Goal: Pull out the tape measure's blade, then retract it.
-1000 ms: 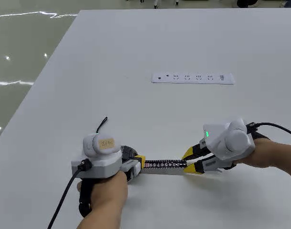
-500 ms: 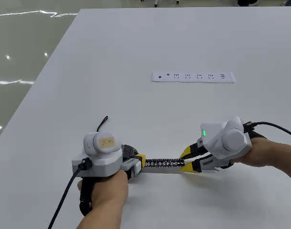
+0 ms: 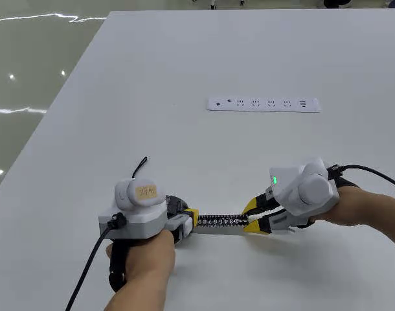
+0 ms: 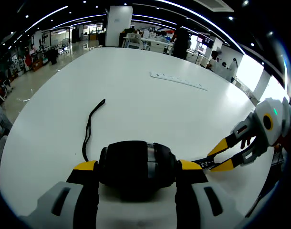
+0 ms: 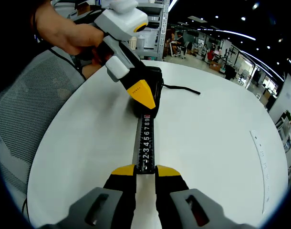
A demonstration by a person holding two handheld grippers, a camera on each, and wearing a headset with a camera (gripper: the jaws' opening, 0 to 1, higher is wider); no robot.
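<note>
Observed: tape measure case (image 3: pixel 175 206) on the white table (image 3: pixel 184 65), well apart from the power strip (image 3: pixel 263 104), on the person's side of it. The left gripper (image 3: pixel 184 220) is clamped around the case. The right gripper (image 3: pixel 254 217) is pinched on the tip of the blade (image 3: pixel 222 221). A short run of blade is out, numerals up. A black wrist strap (image 3: pixel 139 168) trails from the case toward the strip.

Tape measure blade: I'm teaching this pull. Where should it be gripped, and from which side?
Its free tip, approached end-on, opposite the case. The blade runs flat and straight from the case in the left gripper, so jaws closing across its width, like the right gripper's, probably pull in line.
</note>
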